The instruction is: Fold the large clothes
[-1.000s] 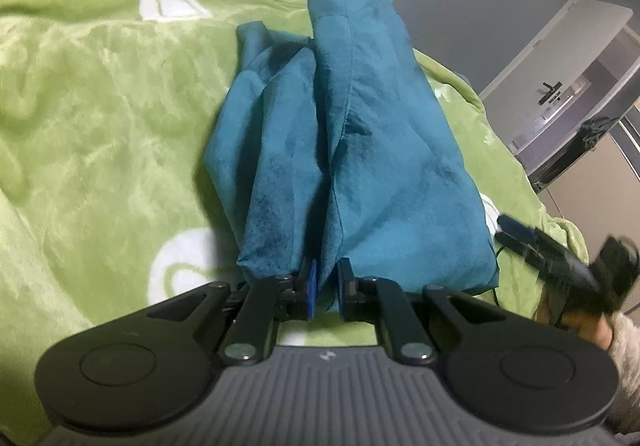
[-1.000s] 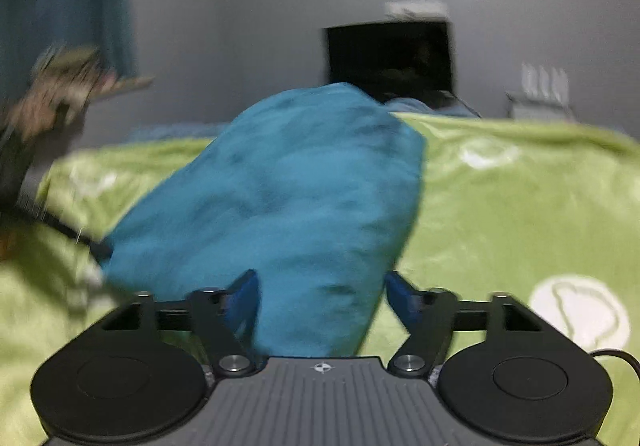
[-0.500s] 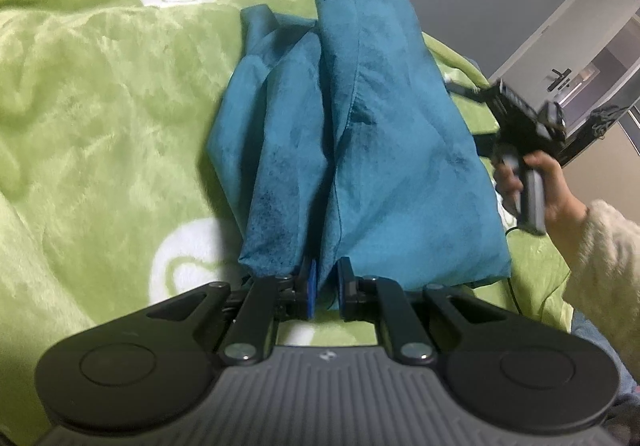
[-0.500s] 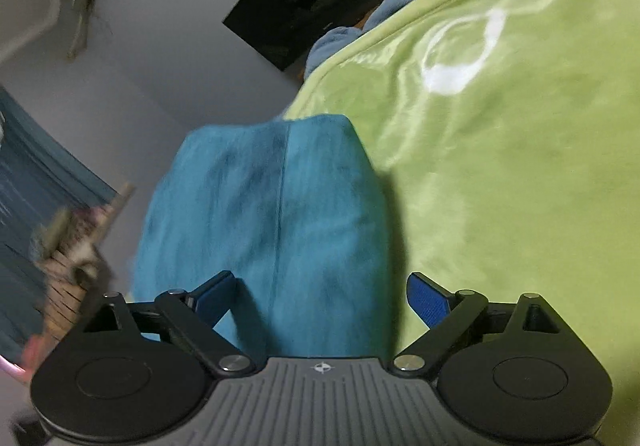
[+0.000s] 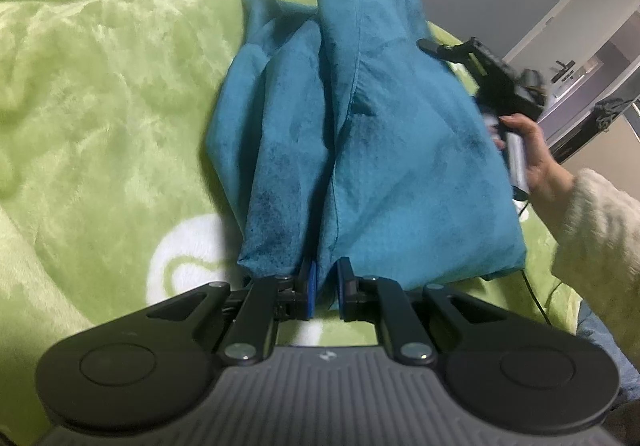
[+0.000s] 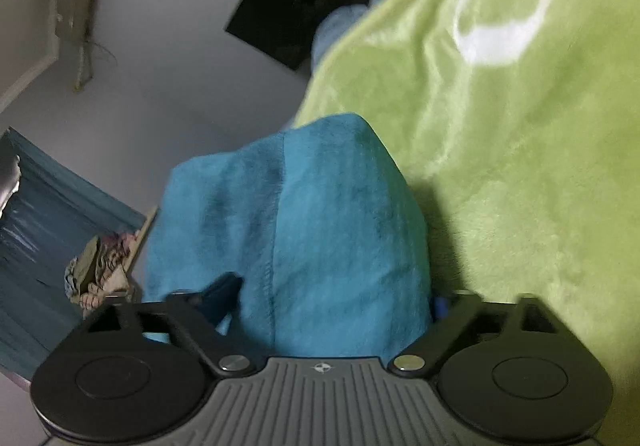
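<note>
Left wrist view: the left hand-held gripper (image 5: 324, 288) pinches the near hem of the teal garment (image 5: 360, 125), its jaws pressed together on the cloth. The garment lies bunched in long folds on the green blanket (image 5: 100, 105) of the bed, plush, with a seam down its length. Beyond, the right hand-held gripper (image 6: 336, 302) straddles the far end, jaws closing, pads not yet pressing.

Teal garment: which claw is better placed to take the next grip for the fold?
Probably right. The right claw straddles the teal garment's far end, jaws closing around it. The left claw is already shut on the near edge, so it serves as the anchor.
</note>
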Available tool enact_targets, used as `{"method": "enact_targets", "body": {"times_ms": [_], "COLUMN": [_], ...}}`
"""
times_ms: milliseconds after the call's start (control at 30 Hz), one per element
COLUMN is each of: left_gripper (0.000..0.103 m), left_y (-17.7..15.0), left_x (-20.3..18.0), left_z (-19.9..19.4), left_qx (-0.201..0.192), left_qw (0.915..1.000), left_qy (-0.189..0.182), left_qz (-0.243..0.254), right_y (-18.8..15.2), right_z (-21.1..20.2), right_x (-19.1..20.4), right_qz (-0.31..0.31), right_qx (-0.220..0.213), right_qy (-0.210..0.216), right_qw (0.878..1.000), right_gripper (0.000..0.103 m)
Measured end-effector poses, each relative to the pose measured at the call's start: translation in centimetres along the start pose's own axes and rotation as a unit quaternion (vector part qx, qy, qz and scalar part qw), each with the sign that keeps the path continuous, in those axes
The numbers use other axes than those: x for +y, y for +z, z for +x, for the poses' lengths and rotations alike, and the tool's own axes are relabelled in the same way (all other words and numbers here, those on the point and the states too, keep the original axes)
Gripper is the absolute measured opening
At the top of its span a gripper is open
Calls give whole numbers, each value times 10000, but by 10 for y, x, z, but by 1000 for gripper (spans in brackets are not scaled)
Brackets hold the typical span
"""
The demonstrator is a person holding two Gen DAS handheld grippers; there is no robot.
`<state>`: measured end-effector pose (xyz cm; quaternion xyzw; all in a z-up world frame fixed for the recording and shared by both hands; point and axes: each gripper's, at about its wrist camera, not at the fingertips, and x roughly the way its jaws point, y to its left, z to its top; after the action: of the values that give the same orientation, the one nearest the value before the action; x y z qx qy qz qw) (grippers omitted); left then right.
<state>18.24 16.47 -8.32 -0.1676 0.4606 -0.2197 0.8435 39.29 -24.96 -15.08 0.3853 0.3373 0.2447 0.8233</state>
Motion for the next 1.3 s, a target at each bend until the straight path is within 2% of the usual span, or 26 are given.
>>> {"method": "enact_targets", "body": {"times_ms": [33, 67, 167, 267, 333, 400, 467, 533, 600, 633, 700, 733, 767, 800, 833, 967, 1033, 1100, 1133, 1200, 1233, 1300], "left_gripper": [4, 4, 4, 4, 4, 4, 4, 4, 4, 4, 4, 4, 4, 4, 4, 4, 7, 7, 7, 7, 7, 7], "left_y": [0, 0, 2, 7, 12, 16, 16, 14, 13, 13, 12, 13, 15, 16, 14, 11, 9, 8, 8, 8, 7, 6], "left_x": [-3, -8, -25, -45, -61, -80, -96, -105, -110, -111, -111, -111, -111, -112, -108, -98, -92, -87, -85, -82, -83, -84], "left_z": [1, 3, 12, 27, 39, 52, 65, 70, 69, 68, 68, 69, 68, 68, 67, 59, 58, 58, 56, 55, 54, 54], "left_qx": [26, 66, 154, 192, 153, 137, 173, 164, 137, 134, 138, 136, 125, 97, 57, -100, -132, -206, -244, -255, -272, -298], "left_qw": [10000, 9999, 9985, 9973, 9961, 9942, 9918, 9898, 9891, 9889, 9891, 9894, 9896, 9898, 9896, 9903, 9910, 9919, 9923, 9925, 9923, 9916], "left_qy": [39, 81, 193, -59, -337, -460, -398, -483, -645, -619, -626, -619, -610, -598, -572, -522, -549, -545, -537, -557, -543, -490], "left_qz": [47, 124, 479, 711, 799, 965, 1202, 1334, 1315, 1347, 1329, 1310, 1295, 1293, 1316, 1283, 1213, 1132, 1089, 1054, 1079, 1161], "right_y": [-6, -11, -16, 2, 22, 47, 62, 64, 56, 48, 26, 16, 8, -3, -13, -52, -62, -64, -65, -74, -78, -88], "right_z": [-9, -19, -55, -79, -98, -100, -94, -89, -87, -84, -68, -55, -42, -27, -14, 39, 46, 31, 14, -29, -56, -107], "right_x": [6, 10, 21, 30, 32, 36, 40, 56, 70, 80, 102, 111, 118, 126, 132, 157, 167, 179, 182, 186, 185, 178], "right_qz": [-23, -59, -28, -133, -119, -101, -308, -895, -1293, -1587, -2373, -2720, -2935, -3178, -3339, -3813, -3694, -3639, -3585, -3385, -3310, -3382], "right_qx": [-185, -337, -642, -635, -721, -734, -620, -940, -1234, -1389, -1493, -1362, -1263, -1189, -1060, -155, 158, 53, -164, -595, -819, -1124], "right_qy": [5, 55, 255, 63, -242, -632, -1268, -2352, -2663, -2578, -2412, -2458, -2537, -2587, -2550, -2147, -1779, -1536, -1510, -1566, -1647, -1867], "right_qw": [9998, 9994, 9976, 9979, 9970, 9952, 9895, 9632, 9472, 9429, 9291, 9203, 9130, 9044, 9012, 8990, 9120, 9187, 9211, 9259, 9255, 9155], "right_gripper": [71, 67, 64, 64, 66, 74, 89, 96, 98, 96, 78, 59, 50, 50, 50, 50, 50, 48, 50, 58, 64, 67]}}
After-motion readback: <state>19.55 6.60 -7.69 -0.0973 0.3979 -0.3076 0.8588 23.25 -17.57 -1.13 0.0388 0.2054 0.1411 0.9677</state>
